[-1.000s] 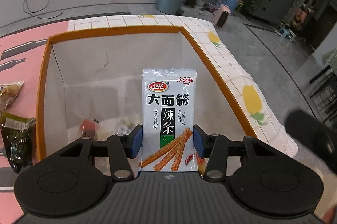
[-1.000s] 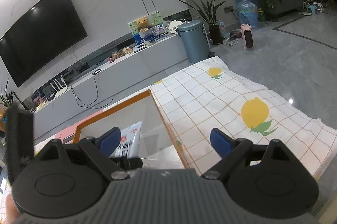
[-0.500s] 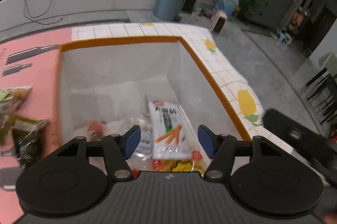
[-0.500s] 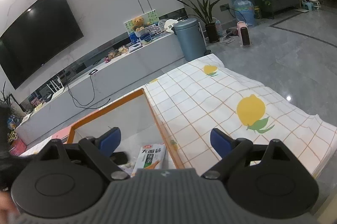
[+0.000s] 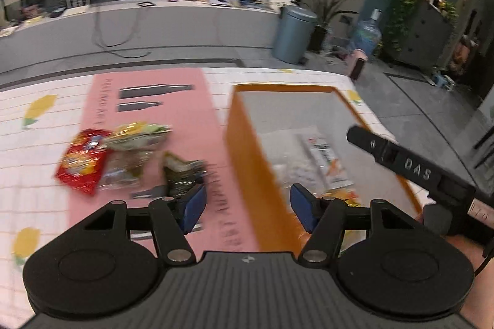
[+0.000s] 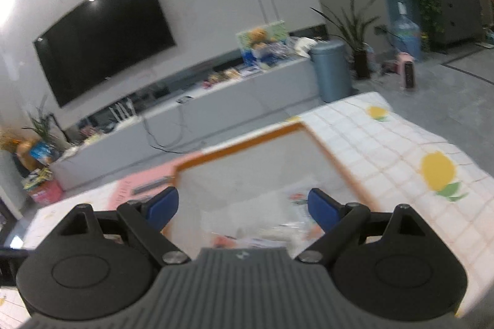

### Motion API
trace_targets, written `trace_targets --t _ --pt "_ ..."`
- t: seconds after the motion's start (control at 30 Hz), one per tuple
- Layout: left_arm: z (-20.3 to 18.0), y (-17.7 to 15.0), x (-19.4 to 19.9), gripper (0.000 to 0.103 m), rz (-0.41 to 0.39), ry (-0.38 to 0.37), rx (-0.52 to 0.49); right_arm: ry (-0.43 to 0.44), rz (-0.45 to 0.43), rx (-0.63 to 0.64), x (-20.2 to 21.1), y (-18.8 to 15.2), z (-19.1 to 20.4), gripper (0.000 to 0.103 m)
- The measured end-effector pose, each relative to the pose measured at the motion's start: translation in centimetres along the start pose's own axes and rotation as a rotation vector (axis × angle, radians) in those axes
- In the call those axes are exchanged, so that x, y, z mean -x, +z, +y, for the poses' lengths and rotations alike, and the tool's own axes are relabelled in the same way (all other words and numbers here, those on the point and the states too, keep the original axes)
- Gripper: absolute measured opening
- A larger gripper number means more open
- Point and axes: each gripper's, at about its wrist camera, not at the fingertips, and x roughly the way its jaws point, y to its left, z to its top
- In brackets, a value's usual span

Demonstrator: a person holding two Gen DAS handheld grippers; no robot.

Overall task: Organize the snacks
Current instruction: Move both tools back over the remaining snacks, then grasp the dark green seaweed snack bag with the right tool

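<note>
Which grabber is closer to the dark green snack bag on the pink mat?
Left. The left gripper hangs open just above the dark green snack bag. The right gripper is over the orange box, beside the mat.

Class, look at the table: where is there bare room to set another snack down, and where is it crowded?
Free: the pink mat between the snack pile and the orange box, and the box's far floor. Crowded: the pile itself and the box's near end, where packets lie.

Snack packets [image 5: 102, 157] beside orange-rimmed box [image 5: 247, 162]
</note>
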Motion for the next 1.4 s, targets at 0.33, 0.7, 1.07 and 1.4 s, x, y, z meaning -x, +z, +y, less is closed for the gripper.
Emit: trace_targets --t 0.33,0.7,1.07,1.4 --pt "7.6 -1.6 3.2 0.073 -0.09 0.139 0.108 0.192 -0.084 0.124 -0.4 -3.1 8.7 0.089" --pt "12.8 -4.8 1.2 0.073 -0.101 0.184 0.128 0.233 -0.029 0.275 -2.8 -5.8 11.9 0.069" --pt "17.5 -6.7 -0.8 0.074 -0.12 0.224 0.149 0.186 0.082 0.369 -7.2 -9.2 14.5 0.074" --pt "17.8 -7.7 -0.9 0.074 -0.091 0.214 0.154 0.038 0.205 0.439 -14.1 -12.5 14.2 0.082"
